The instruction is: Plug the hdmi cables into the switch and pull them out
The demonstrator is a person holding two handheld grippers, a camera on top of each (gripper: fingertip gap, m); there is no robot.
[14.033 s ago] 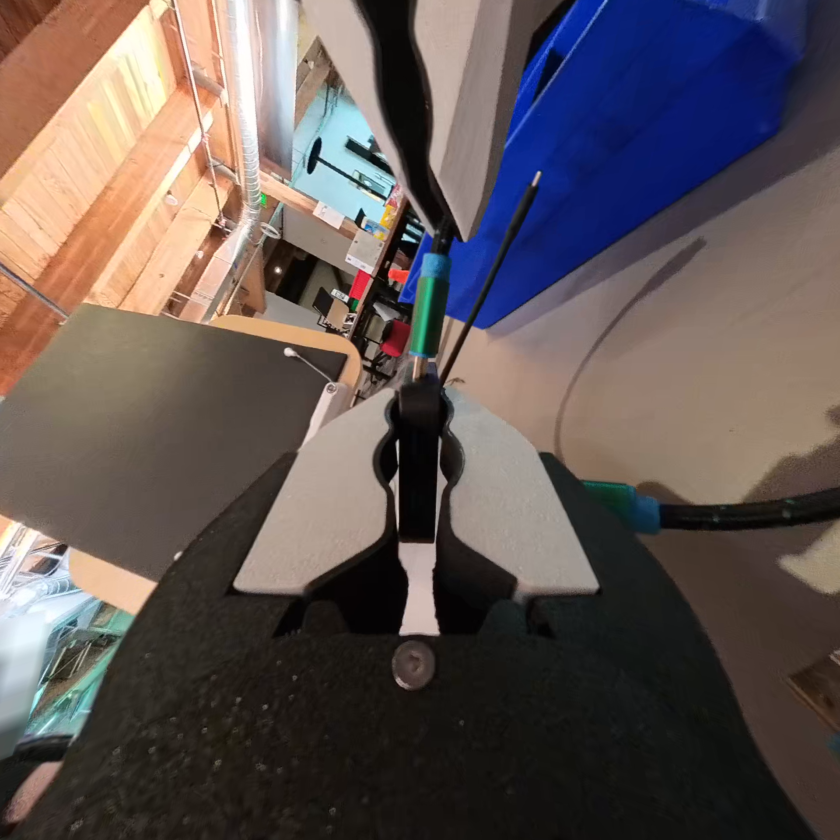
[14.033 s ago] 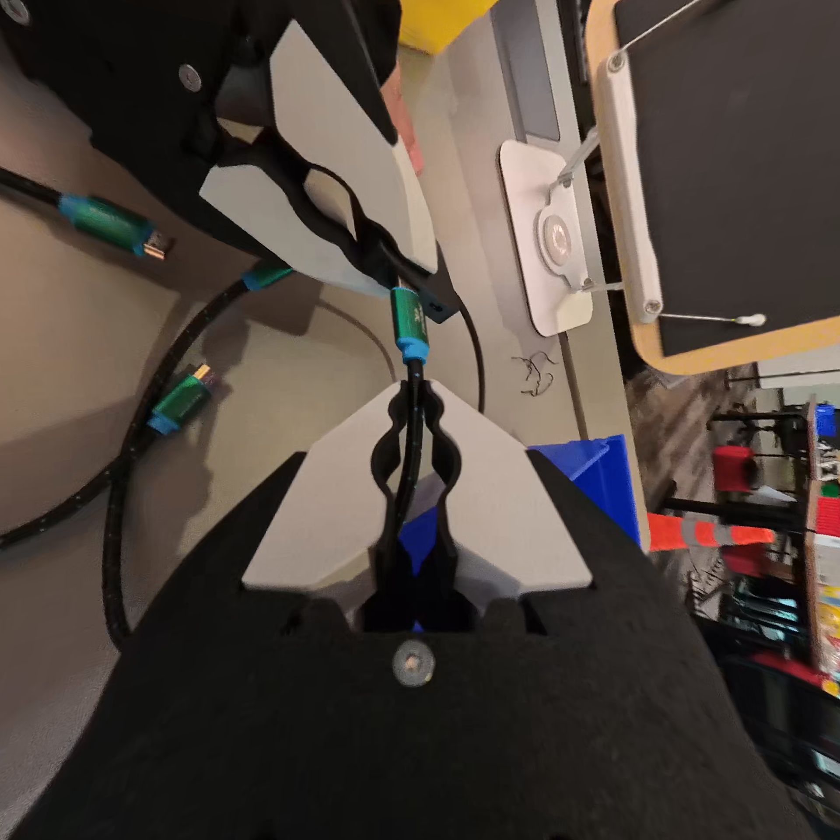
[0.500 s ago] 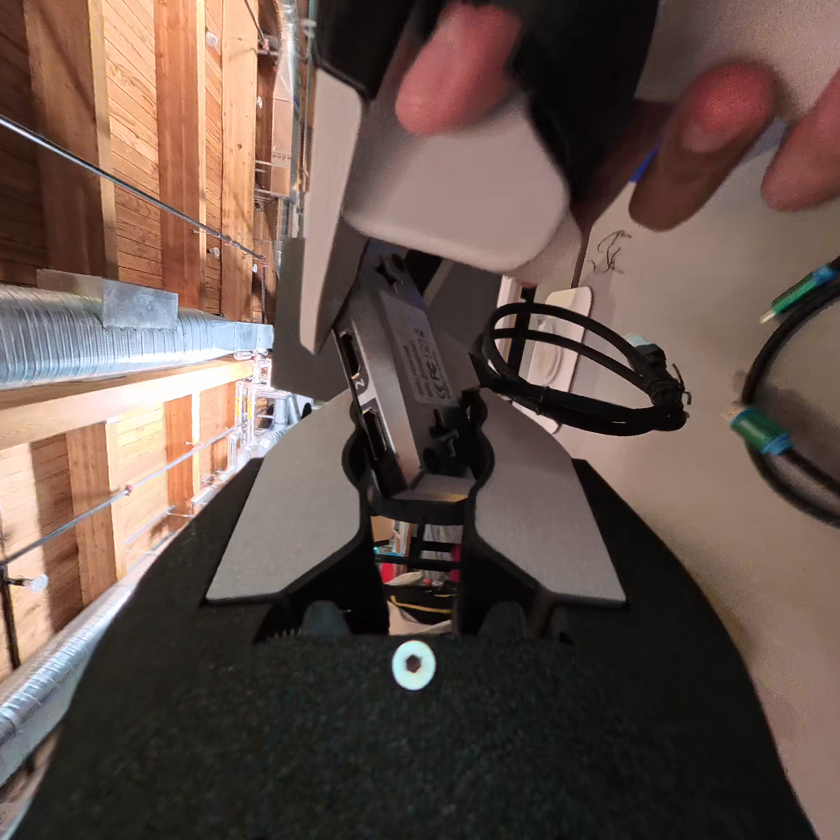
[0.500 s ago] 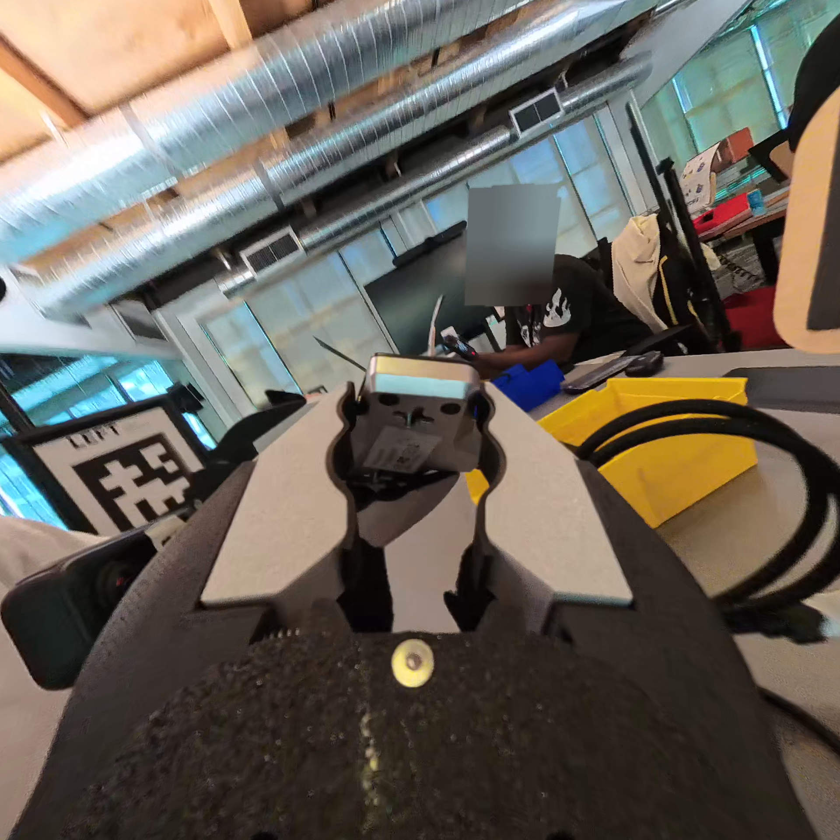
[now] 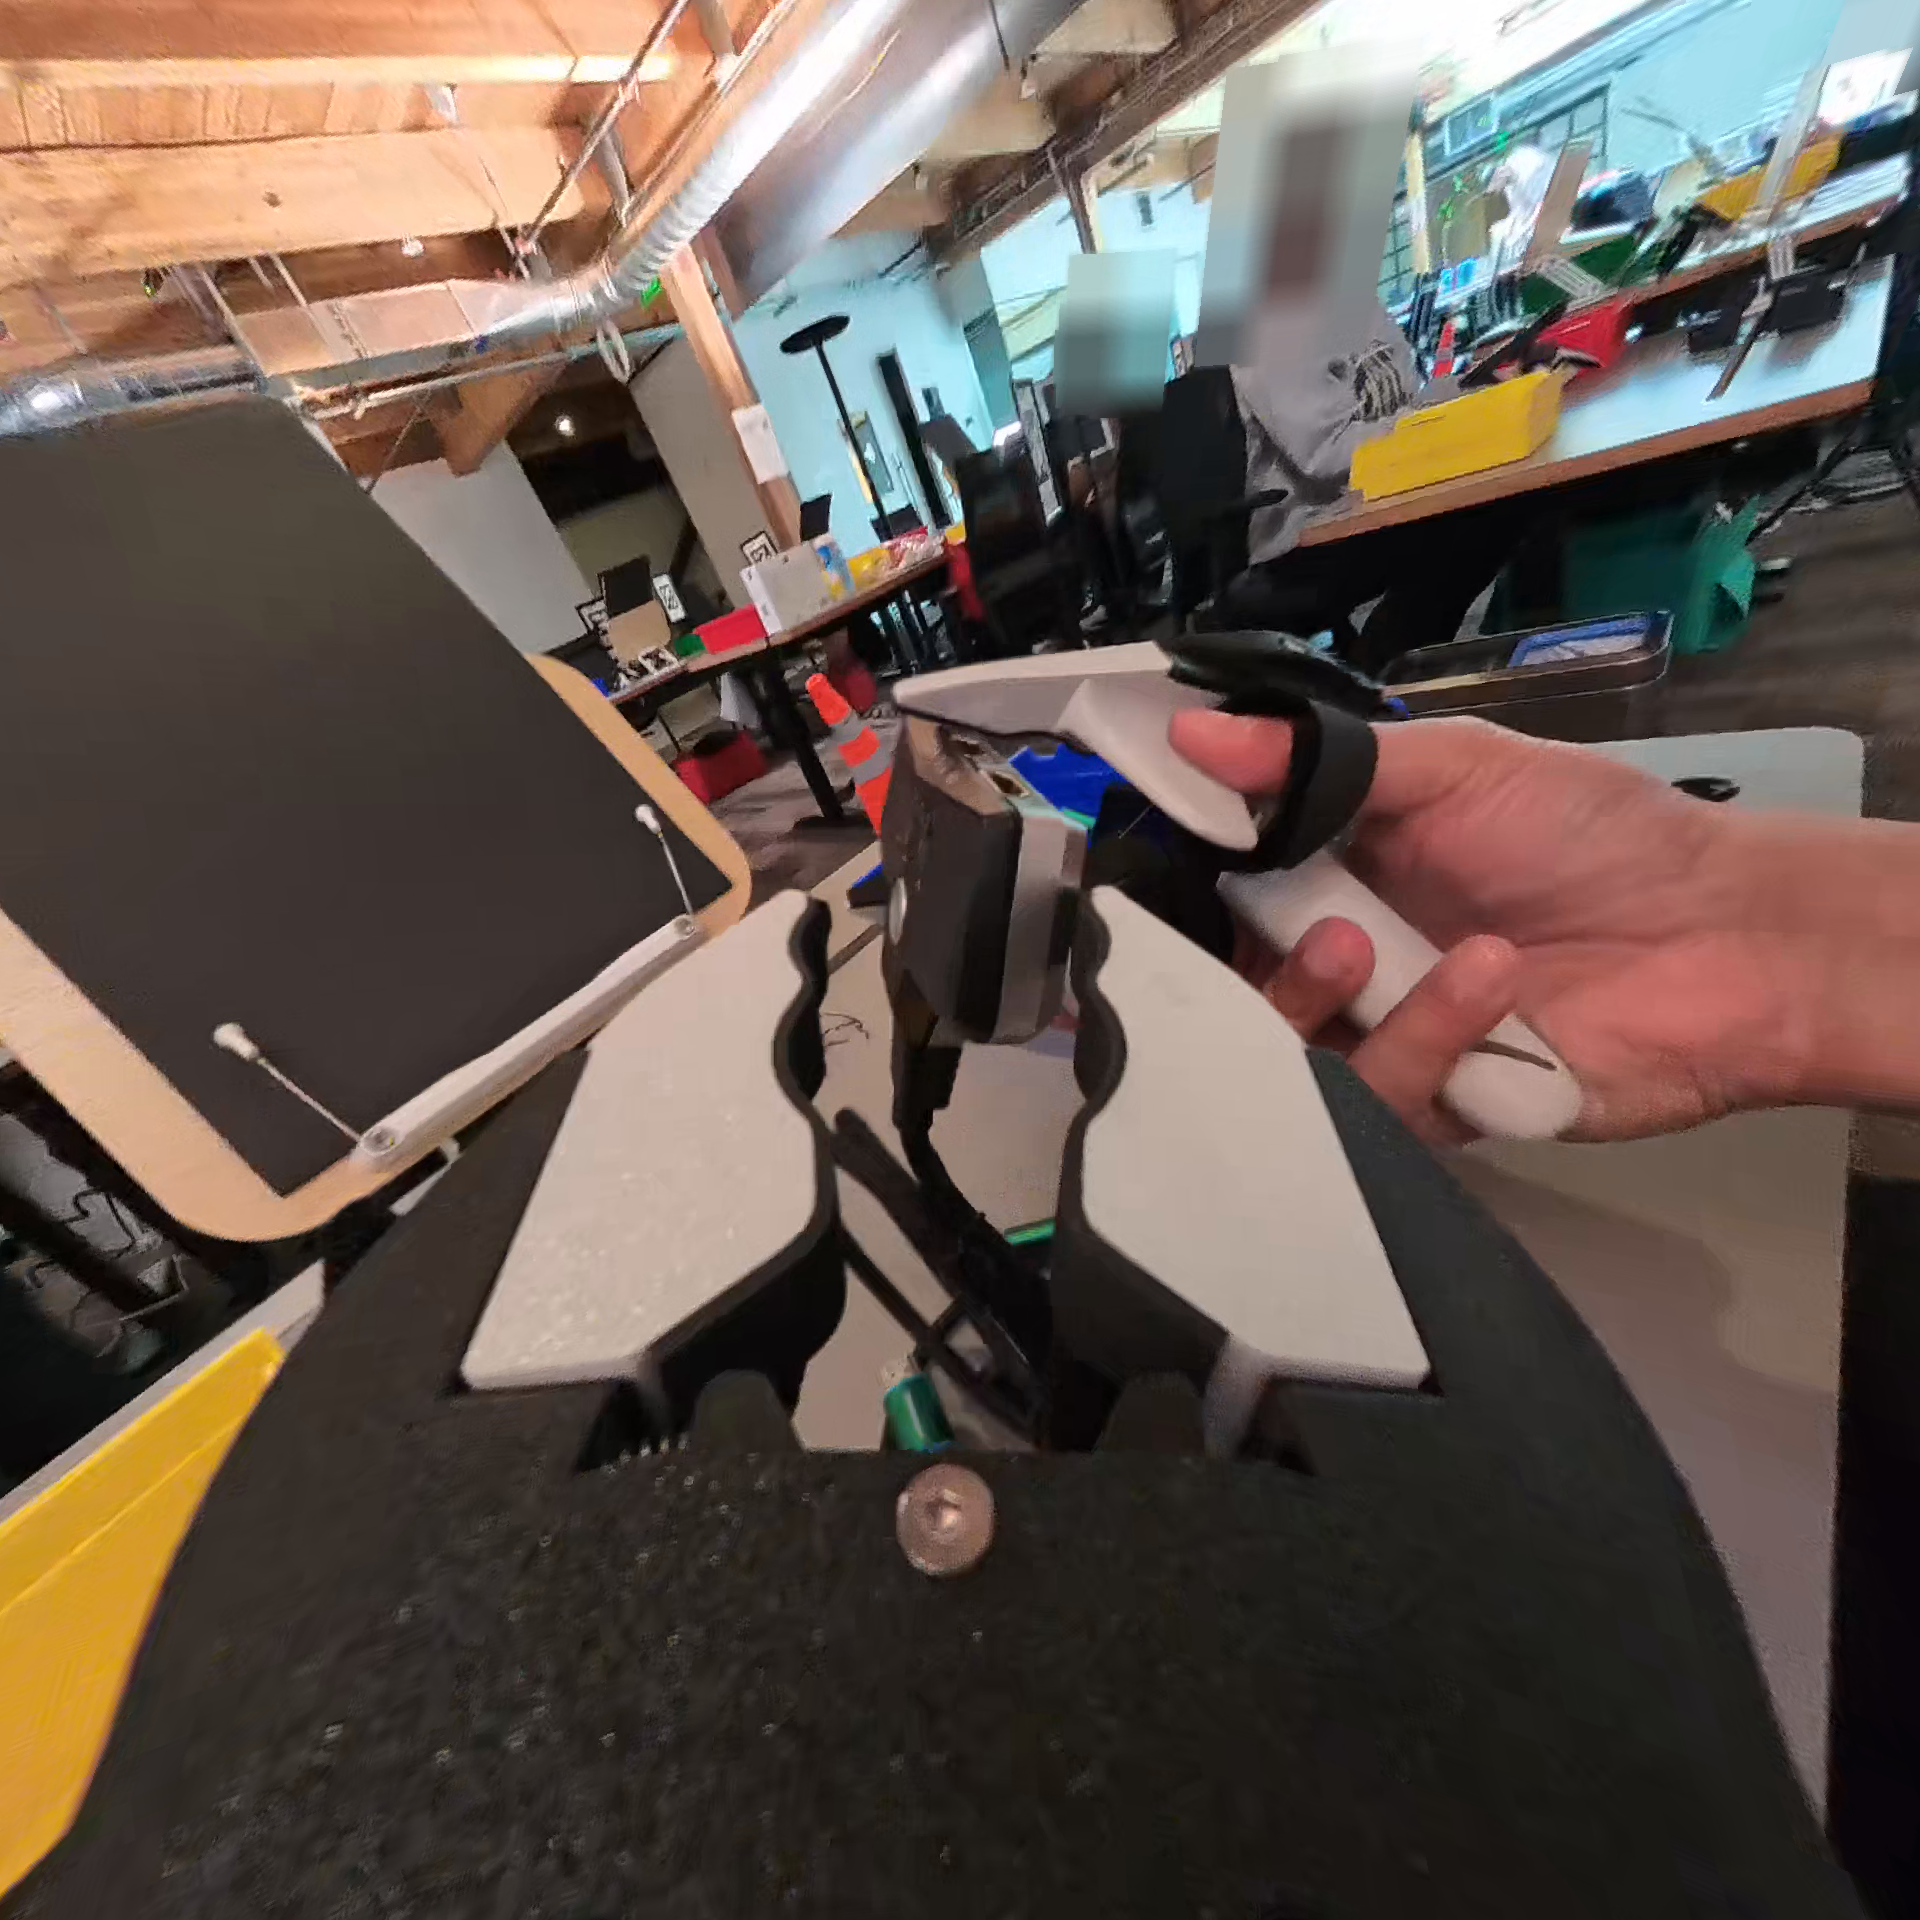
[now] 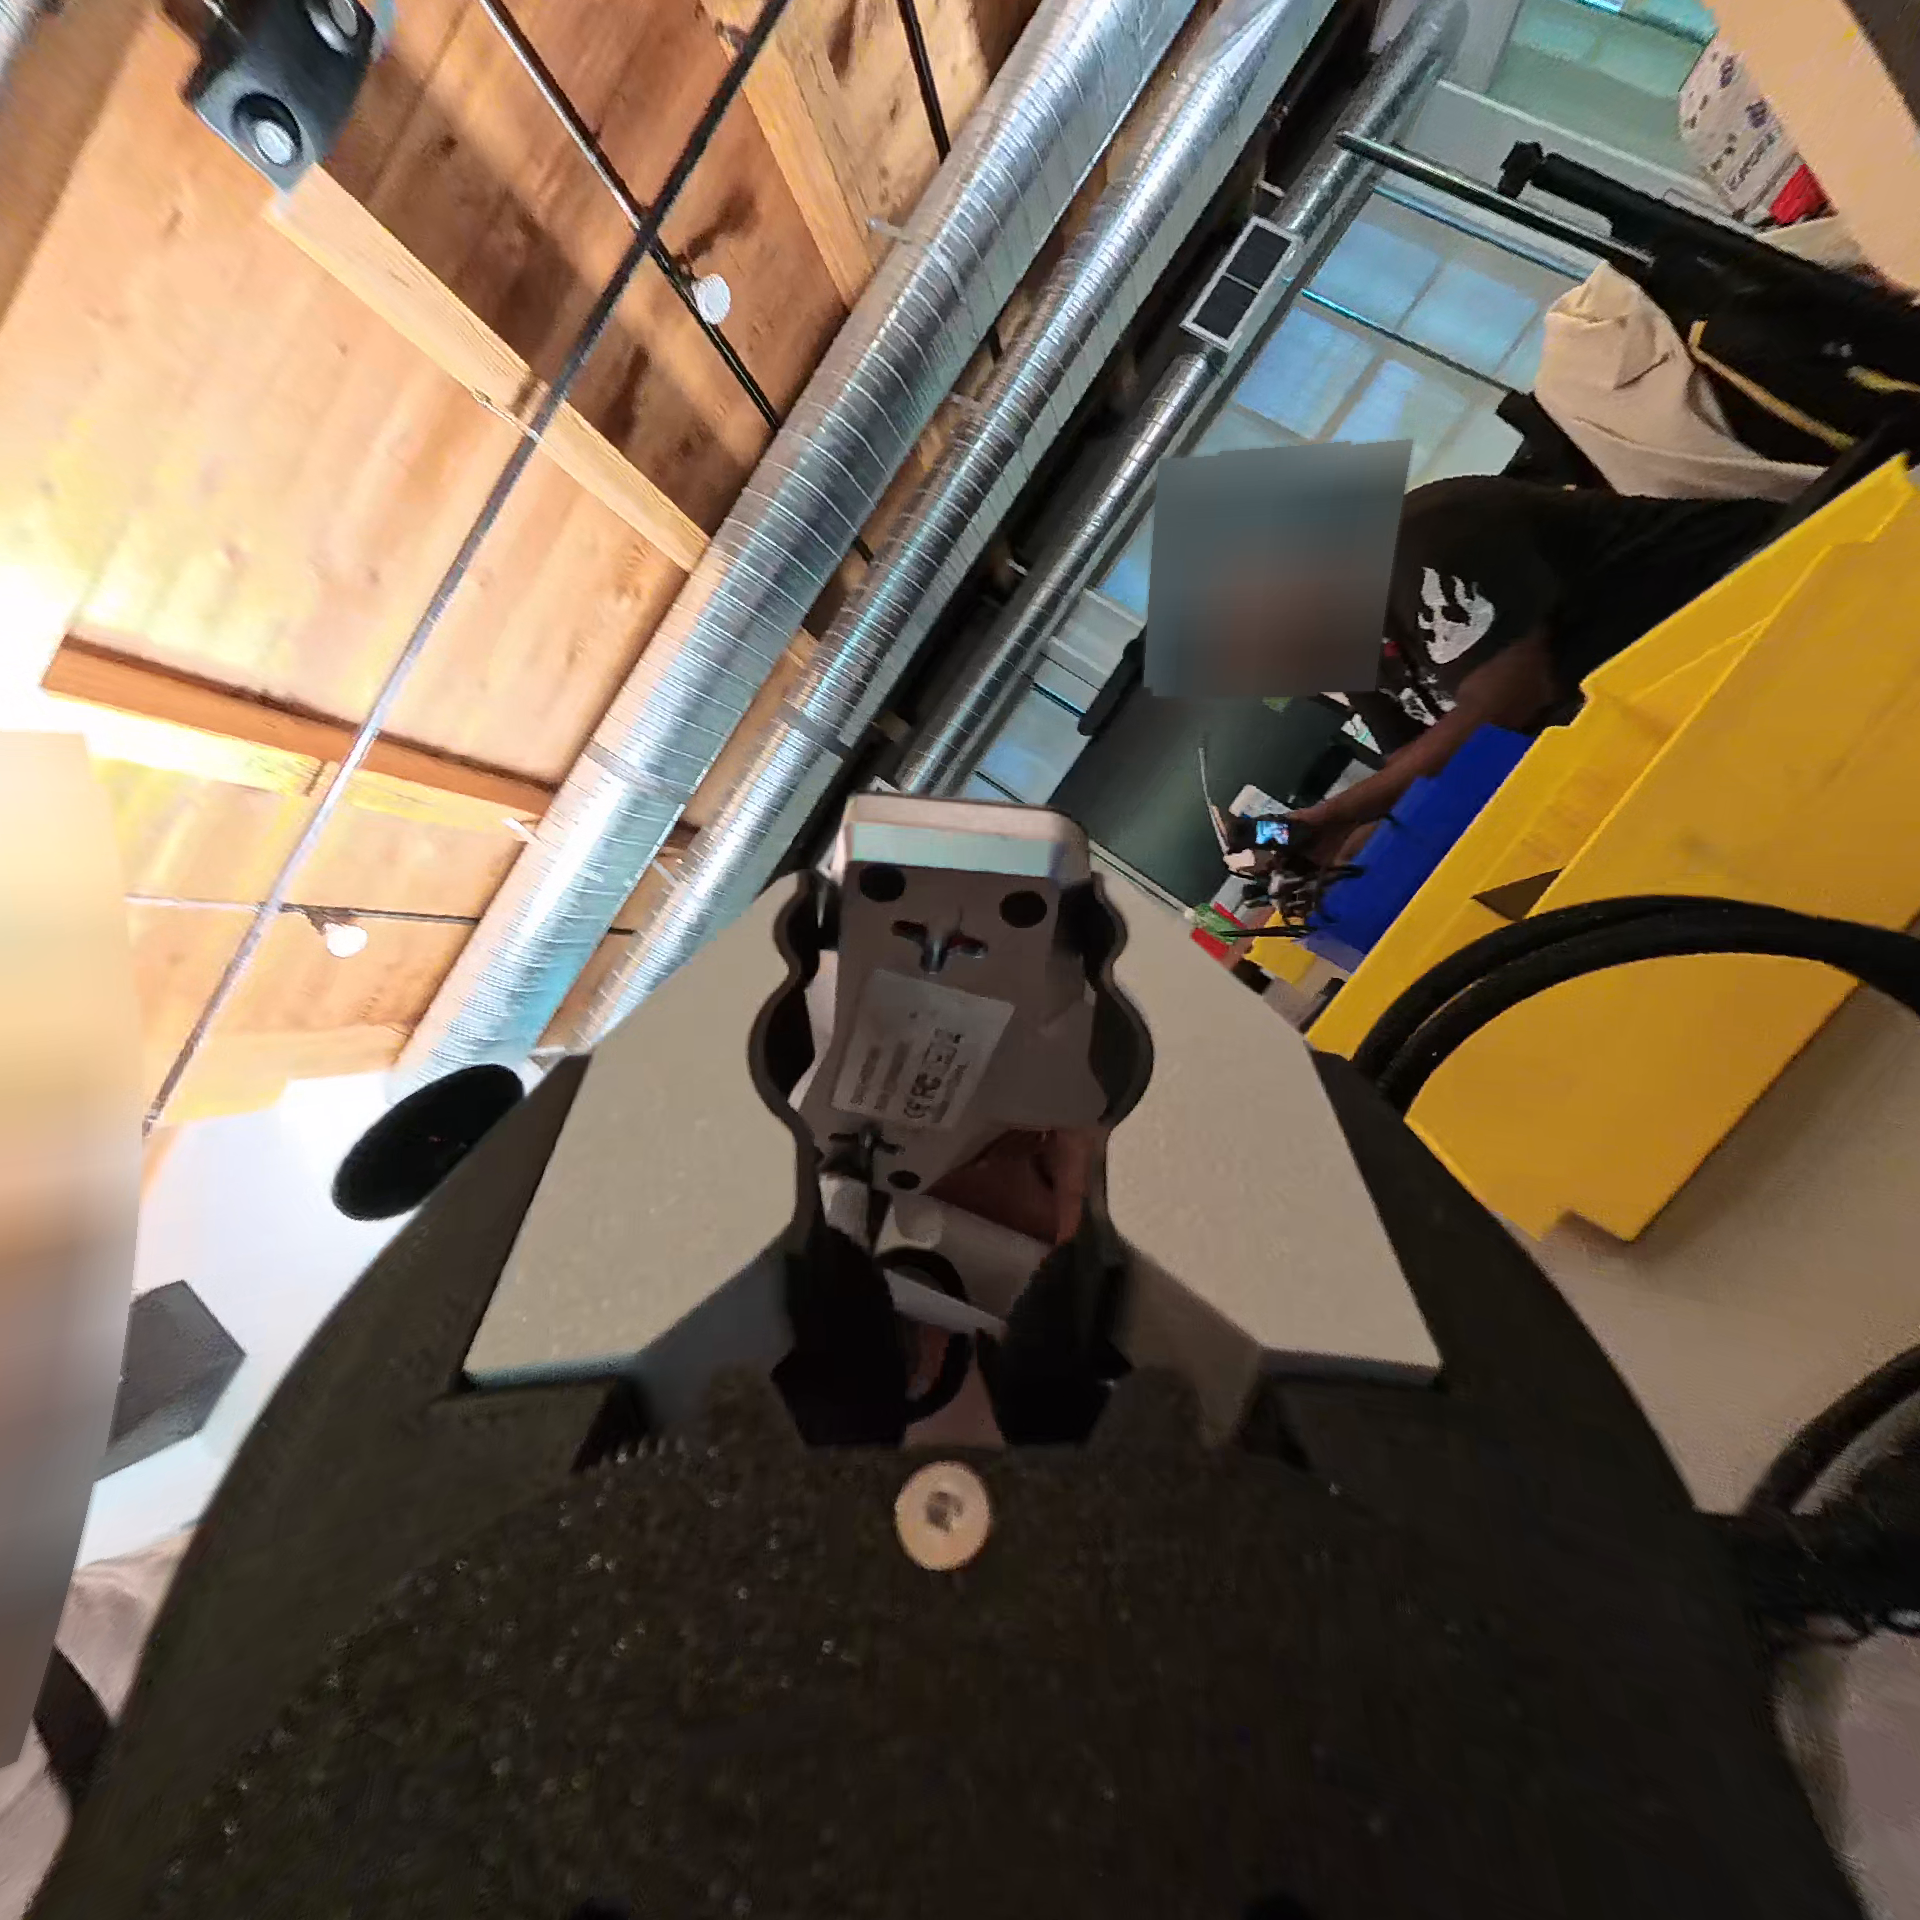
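Switch (image 6: pixel 951 997): grey metal box, raised off the table, clamped between right gripper (image 6: pixel 951 997) fingers. Left gripper (image 5: pixel 951 997): jaws apart around its lower end, contact unclear. Risk: single-sided grip may let it twist loose. Change: half a second earlier, left jaws pinched it.

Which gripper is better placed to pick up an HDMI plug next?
Probably left. The left gripper is open and grips nothing, and a green plug lies just below it; the right gripper is shut on the switch.
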